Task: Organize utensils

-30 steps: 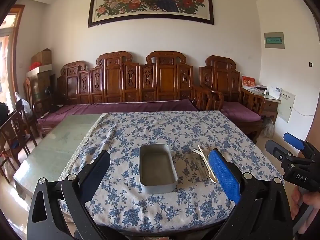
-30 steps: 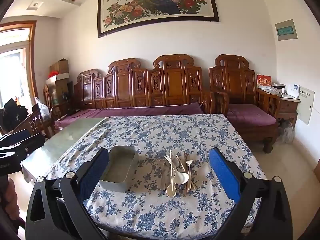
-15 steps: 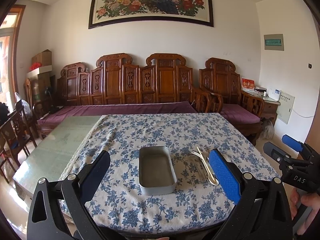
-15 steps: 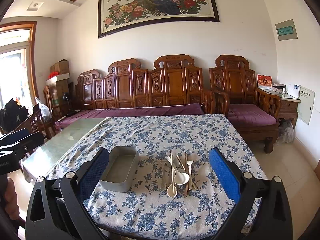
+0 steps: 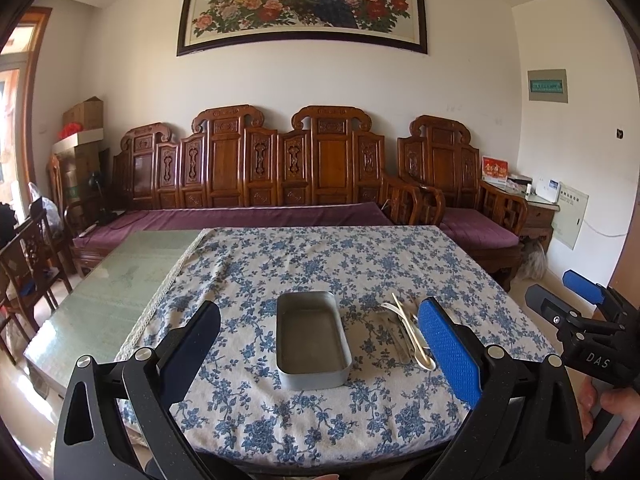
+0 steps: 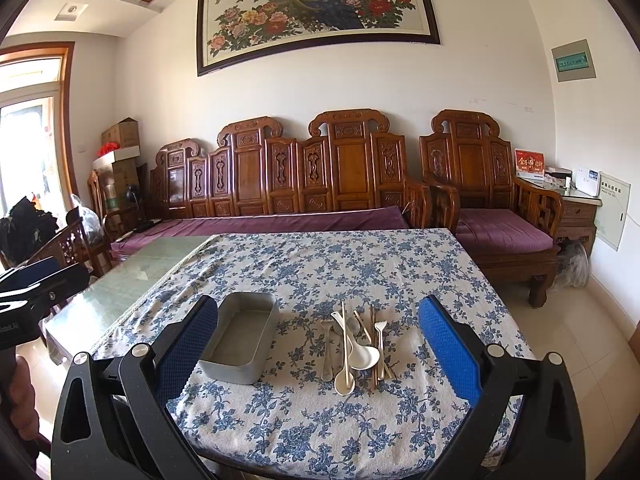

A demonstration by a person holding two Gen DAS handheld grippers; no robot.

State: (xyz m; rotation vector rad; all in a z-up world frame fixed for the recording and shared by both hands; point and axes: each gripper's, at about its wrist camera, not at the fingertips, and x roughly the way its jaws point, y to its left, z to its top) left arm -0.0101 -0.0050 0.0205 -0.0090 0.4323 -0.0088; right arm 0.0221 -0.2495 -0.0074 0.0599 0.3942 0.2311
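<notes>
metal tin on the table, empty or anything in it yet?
Empty. The tin shows a bare bottom in both views; the spoons and chopsticks lie in a pile on the cloth beside it.

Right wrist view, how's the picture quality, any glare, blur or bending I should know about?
Right wrist view: sharp on the utensils and metal tray; strong fisheye bending curves the painting frame and walls; the doorway on the left is blown out by daylight. Left wrist view: same bending, black corners, soft sheen on the bare glass tabletop, and its gripper finger hides part of the utensils.
</notes>
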